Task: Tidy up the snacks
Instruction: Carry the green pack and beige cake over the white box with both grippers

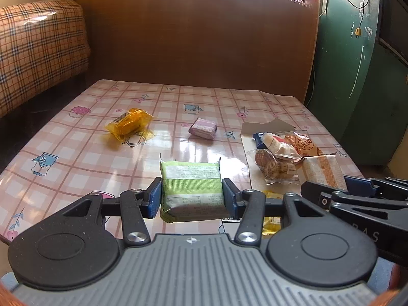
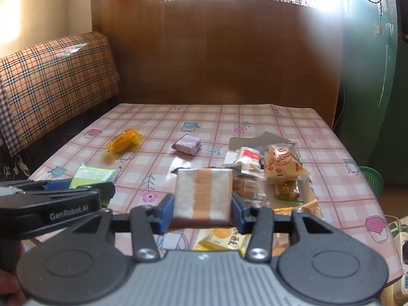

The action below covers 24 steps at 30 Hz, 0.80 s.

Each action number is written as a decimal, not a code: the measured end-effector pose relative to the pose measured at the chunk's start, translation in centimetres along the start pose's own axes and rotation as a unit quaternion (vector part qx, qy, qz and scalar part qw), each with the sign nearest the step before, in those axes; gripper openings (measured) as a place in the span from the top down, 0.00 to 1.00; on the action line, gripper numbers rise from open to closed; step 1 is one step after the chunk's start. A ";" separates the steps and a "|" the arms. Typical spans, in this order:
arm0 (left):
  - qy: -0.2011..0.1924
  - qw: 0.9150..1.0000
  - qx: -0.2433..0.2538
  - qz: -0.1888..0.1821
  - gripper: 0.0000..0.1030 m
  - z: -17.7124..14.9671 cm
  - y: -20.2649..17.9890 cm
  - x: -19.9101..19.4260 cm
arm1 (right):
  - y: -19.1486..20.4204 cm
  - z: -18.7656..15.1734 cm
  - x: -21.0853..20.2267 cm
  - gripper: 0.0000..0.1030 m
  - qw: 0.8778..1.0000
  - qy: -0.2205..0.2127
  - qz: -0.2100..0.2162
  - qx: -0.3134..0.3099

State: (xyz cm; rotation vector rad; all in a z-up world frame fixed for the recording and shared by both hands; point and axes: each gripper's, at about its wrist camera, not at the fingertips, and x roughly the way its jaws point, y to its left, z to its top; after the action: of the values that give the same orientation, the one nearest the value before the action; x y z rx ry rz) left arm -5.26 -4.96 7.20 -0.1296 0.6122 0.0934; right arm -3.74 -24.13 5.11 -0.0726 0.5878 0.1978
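Snacks sit pinched in both sets of jaws above the worktop [image 1: 76, 137]: the left gripper [image 1: 192, 195] clamps the green packet [image 1: 192, 186] by its sides, the right gripper [image 2: 202, 204] the white packet with an orange stripe [image 2: 204, 193]. Both wrappers look slick and soft, so either could slide free or crush. The grippers hang close together near the snack pile on the cardboard sheet [image 1: 247, 127], so a careless move could knock them together or scatter it.
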 end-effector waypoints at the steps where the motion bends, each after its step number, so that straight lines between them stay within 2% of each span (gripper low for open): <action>1: 0.001 1.000 0.000 -0.003 0.42 0.0 0.0 0.0 | -0.1 0.0 -0.1 0.55 1.000 -0.001 -0.002 0.001; 24: 0.006 0.997 0.033 -0.067 0.42 0.8 -1.8 0.8 | -4.1 0.2 -0.6 0.55 0.999 -0.010 -0.041 0.031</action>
State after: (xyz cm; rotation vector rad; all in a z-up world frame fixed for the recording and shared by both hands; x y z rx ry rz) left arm -3.94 -6.62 7.51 -0.1074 0.6165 -0.0569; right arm -3.22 -28.24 5.65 -0.0353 0.5703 0.1015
